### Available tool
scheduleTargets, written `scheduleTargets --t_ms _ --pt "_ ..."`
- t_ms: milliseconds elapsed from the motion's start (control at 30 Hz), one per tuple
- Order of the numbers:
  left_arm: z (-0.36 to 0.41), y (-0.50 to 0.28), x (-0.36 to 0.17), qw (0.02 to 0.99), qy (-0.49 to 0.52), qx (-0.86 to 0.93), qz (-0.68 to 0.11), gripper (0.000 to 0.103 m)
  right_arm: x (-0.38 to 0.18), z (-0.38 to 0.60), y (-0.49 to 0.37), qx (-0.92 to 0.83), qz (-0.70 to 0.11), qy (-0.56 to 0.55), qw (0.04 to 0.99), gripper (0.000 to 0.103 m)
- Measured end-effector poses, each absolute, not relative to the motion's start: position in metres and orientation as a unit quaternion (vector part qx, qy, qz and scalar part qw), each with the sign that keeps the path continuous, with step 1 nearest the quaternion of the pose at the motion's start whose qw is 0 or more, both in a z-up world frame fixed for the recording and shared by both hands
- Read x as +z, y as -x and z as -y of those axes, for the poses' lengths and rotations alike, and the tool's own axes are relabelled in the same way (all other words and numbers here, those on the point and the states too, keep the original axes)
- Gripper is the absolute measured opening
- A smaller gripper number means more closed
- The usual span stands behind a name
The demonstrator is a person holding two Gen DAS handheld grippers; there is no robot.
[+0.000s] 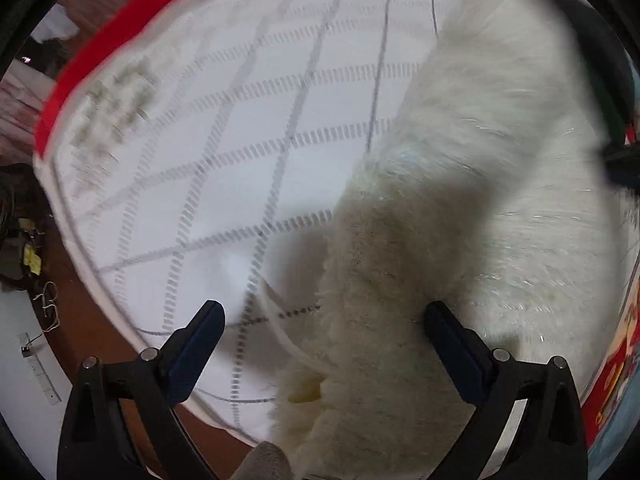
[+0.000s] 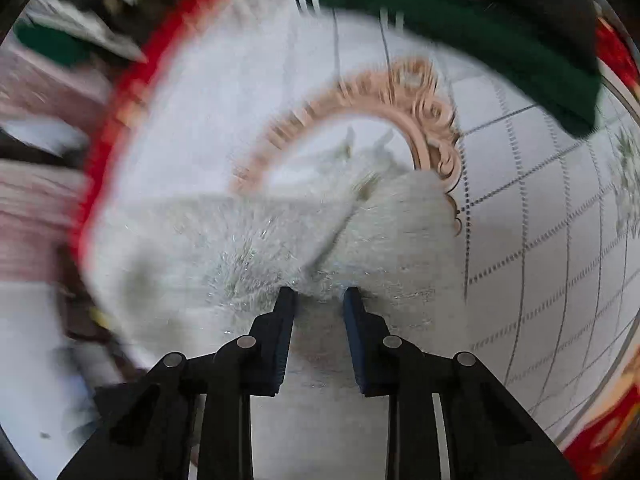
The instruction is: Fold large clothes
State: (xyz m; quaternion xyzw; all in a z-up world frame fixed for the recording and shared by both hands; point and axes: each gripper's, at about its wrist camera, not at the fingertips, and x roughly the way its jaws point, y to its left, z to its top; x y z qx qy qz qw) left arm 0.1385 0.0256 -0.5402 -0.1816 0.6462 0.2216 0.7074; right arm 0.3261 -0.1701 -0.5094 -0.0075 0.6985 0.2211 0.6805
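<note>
A large fluffy white garment (image 1: 480,184) with glittery threads lies on a white checked cloth (image 1: 224,160). In the left wrist view it runs from the bottom centre to the upper right. My left gripper (image 1: 322,320) is open wide just above its near edge, the right finger over the fur, holding nothing. In the right wrist view the garment (image 2: 248,240) lies bunched, with a peach lace collar (image 2: 400,92) behind. My right gripper (image 2: 319,300) is partly closed with a narrow gap, its fingertips at the fur; whether it pinches fabric is unclear.
The checked cloth (image 2: 540,240) covers a table with a red patterned border (image 1: 104,48). A dark green sleeve (image 2: 480,32) reaches in at the top right. Brown floor and cables (image 1: 36,264) lie beyond the left edge. Both views are motion-blurred.
</note>
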Motion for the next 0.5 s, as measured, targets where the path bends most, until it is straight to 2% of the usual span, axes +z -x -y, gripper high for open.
scheduleTargets --t_ms 33,100,167,233,333,400,500 --pt "-0.027 -0.142 -0.525 0.716 0.174 0.230 -0.636 0.103 -0.527 0.163 -0.334 0.208 -0.703 0.006 0.680 0.028" --pt "-0.028 -0.152 -0.485 0.740 0.154 0.245 -0.608 0.103 -0.524 0.154 -0.346 0.207 -0.705 0.006 0.678 0.029" --pt "-0.028 -0.170 -0.449 0.767 0.149 0.241 -0.576 0.103 -0.510 0.153 -0.355 0.222 -0.713 -0.002 0.665 0.029" --pt "-0.024 -0.194 -0.428 0.788 0.148 0.223 -0.554 0.103 -0.480 0.176 -0.360 0.241 -0.709 -0.055 0.660 0.031" --pt "-0.025 -0.229 -0.433 0.800 0.150 0.214 -0.540 0.103 -0.448 0.210 -0.358 0.244 -0.692 -0.105 0.671 0.041" --pt "-0.031 -0.251 -0.460 0.792 0.145 0.216 -0.552 0.103 -0.438 0.226 -0.353 0.240 -0.689 -0.114 0.674 0.041" --pt "-0.037 -0.267 -0.516 0.764 0.128 0.220 -0.593 0.103 -0.455 0.229 -0.342 0.250 -0.709 -0.110 0.651 0.041"
